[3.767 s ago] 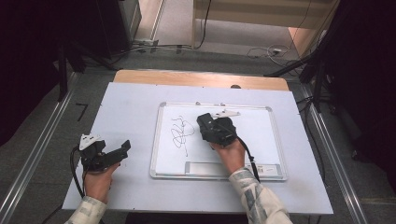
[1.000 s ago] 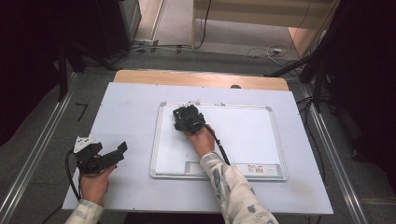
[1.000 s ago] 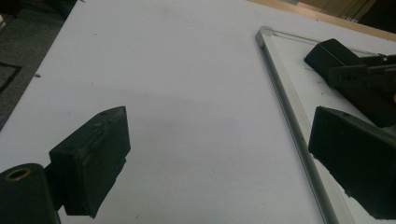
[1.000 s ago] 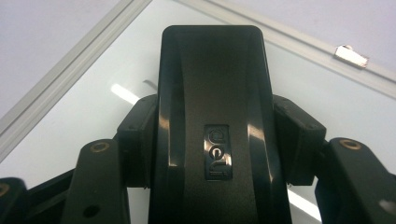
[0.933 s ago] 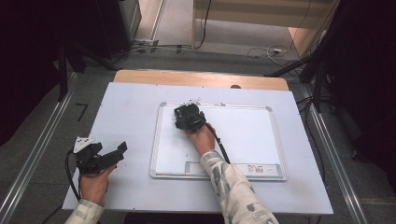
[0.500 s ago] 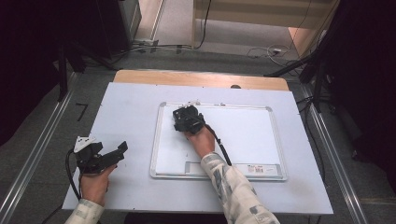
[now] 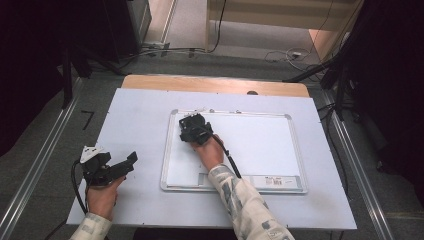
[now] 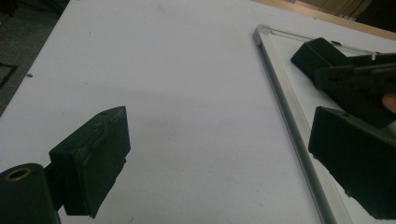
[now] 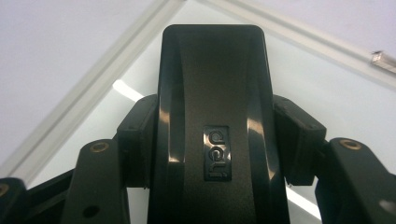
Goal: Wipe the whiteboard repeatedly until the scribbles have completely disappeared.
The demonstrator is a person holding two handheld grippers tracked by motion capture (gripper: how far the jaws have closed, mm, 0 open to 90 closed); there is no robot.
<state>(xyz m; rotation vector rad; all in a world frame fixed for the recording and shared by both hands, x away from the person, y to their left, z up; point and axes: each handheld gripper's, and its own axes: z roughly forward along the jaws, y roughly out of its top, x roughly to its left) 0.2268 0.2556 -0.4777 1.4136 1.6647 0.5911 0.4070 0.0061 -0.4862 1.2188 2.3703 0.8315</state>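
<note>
The right tongs [image 7: 192, 127] are clenched on a black, glossy plastic whiteboard eraser [image 9: 212, 126] with a small embossed badge on its arched back; both black jaws press against its 2 long sides, so the block sits squarely between them. It rests flat on the white, glossy, aluminium-framed whiteboard [image 7: 260, 150], close to the board's far-left corner, where the 2 frame rails meet just beyond the eraser's front edge. Held low and flat like this, the felt underside probably stays pressed against the writing surface so that wiping reaches right up to the rail. The board's surface looks bare of marks around the eraser, which suggests the wiping is nearly done.

The left tongs [image 7: 117, 167] lie released, jaws apart with nothing between them, resting on the pale matt sheet that covers the bench [image 7: 140, 110], just to the left of the board's frame. They seem parked there to stay out of the wiping path.

The board lies square in the middle of the bench, a printed label strip along its near edge. Its metal rim is rounded and dull silver, the panel smooth enough to throw back bright streaks of light.
</note>
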